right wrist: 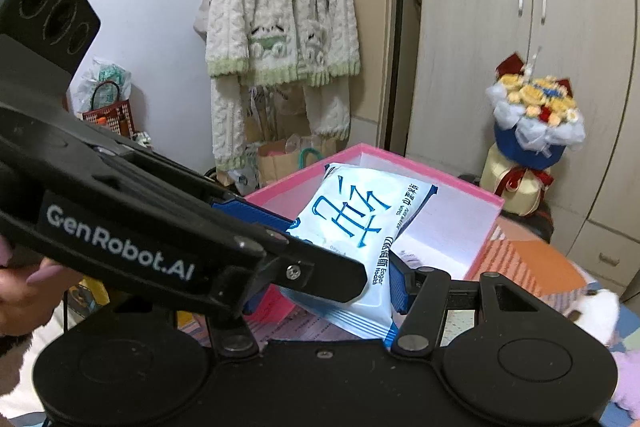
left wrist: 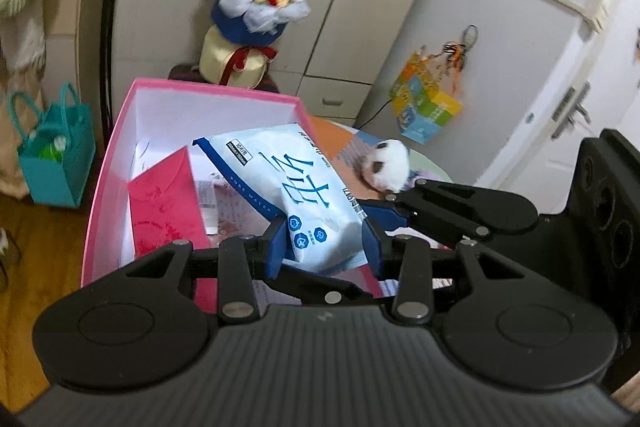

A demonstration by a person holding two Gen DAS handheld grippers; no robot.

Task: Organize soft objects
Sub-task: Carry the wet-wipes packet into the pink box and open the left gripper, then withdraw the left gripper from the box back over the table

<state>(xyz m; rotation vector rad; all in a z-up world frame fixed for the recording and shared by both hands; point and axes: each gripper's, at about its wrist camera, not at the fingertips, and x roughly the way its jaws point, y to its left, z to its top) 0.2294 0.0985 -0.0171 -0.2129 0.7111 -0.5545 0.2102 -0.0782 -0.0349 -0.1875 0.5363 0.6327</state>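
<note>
Over the near edge of the pink box [left wrist: 120, 163], a pack of wet wipes [left wrist: 288, 187] is clamped at its near end by both the left gripper [left wrist: 324, 247] and the right gripper [right wrist: 340, 283]. Far end dips into the box. A panda plush [left wrist: 388, 167] lies beyond, right.

The wipes pack [left wrist: 296, 195] hangs over the box [left wrist: 120, 143], the bouquet [left wrist: 256, 7] behind it.

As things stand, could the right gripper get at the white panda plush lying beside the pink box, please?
Probably not yet: the right gripper is shut on the wipes pack, shared with the left gripper. The panda plush lies uncovered outside the pink box.
</note>
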